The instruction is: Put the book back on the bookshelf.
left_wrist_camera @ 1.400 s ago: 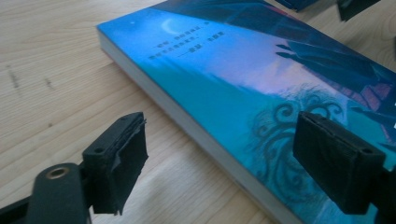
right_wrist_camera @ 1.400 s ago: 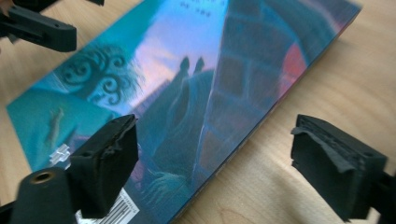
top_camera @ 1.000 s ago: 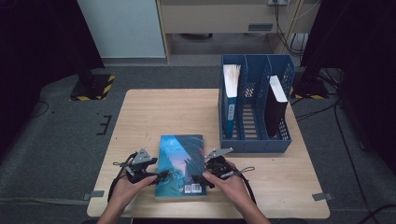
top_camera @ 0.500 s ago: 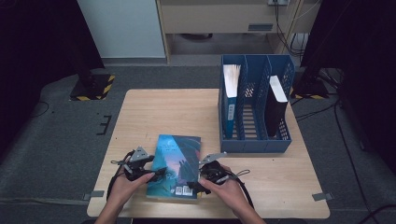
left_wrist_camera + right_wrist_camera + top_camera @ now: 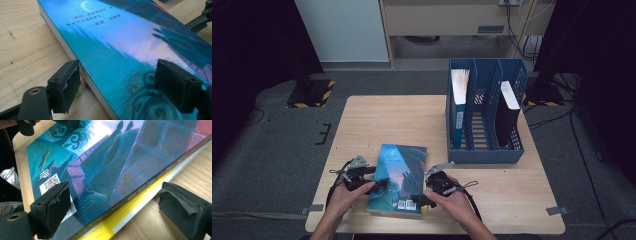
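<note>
A paperback book point(image 5: 398, 172) with a blue-green cover lies flat near the table's front edge. My left gripper point(image 5: 379, 186) straddles its left page edge. In the left gripper view one pad point(image 5: 66, 83) touches the page edge on the table side, the other pad point(image 5: 176, 83) hangs over the cover point(image 5: 120, 45), and these jaws have eased a little wider. My right gripper point(image 5: 422, 200) straddles the yellow spine edge point(image 5: 130, 220); its jaws have just been opening. One of its pads point(image 5: 51, 206) is over the barcode corner, the other point(image 5: 185, 211) stands clear of the spine.
A blue file rack point(image 5: 484, 150) stands at the table's right rear, holding a blue-spined volume point(image 5: 458, 100) and a black one point(image 5: 507, 110). Bare wood point(image 5: 387, 120) lies behind the book. The table's front edge runs just below both hands.
The book has slid and turned slightly to the left under both grippers. Both hands stay at its front corners.
</note>
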The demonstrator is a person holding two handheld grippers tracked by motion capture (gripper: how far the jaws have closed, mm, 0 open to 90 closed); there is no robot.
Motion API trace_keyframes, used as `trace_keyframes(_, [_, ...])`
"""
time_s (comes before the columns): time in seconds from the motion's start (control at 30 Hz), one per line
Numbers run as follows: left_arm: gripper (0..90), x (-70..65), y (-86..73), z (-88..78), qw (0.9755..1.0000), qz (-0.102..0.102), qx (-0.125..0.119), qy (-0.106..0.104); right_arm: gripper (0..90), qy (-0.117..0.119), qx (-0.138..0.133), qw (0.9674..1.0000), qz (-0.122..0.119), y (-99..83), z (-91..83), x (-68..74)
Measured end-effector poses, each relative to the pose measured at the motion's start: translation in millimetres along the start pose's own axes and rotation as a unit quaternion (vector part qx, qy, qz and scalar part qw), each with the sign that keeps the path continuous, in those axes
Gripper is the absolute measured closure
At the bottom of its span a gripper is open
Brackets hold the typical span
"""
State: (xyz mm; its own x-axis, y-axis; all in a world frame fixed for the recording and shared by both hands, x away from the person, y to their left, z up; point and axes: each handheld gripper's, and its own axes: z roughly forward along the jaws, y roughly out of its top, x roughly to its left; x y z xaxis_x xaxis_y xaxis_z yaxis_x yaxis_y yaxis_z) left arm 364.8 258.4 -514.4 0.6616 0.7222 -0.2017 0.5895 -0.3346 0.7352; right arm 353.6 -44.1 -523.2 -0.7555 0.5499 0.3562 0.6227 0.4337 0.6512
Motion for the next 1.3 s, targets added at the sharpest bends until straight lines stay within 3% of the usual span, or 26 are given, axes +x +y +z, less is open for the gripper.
trace_keyframes(0.57, [19.9, 1.7, 5.2, 10.1, 0.9996, 0.010, -0.006, -0.024, 7.4, 0.026, -0.009, 0.9995, 0.018, -0.6, 2.3, -10.4])
trace_keyframes(0.87, [20.3, 0.5, 5.7, 9.3, 0.9997, 0.015, -0.004, -0.020, 16.4, 0.023, -0.015, 0.9991, 0.033, 2.3, -0.9, -16.7])
trace_keyframes(1.07, [20.7, 1.0, 5.5, 5.8, 0.9998, 0.014, 0.002, -0.013, 21.5, 0.016, -0.039, 0.9988, 0.024, 12.0, -7.9, -8.1])
trace_keyframes(1.3, [21.1, 1.9, 5.4, 4.1, 0.9998, 0.013, 0.004, -0.012, 24.4, 0.027, -0.047, 0.9980, 0.034, 22.5, 10.3, -6.2])
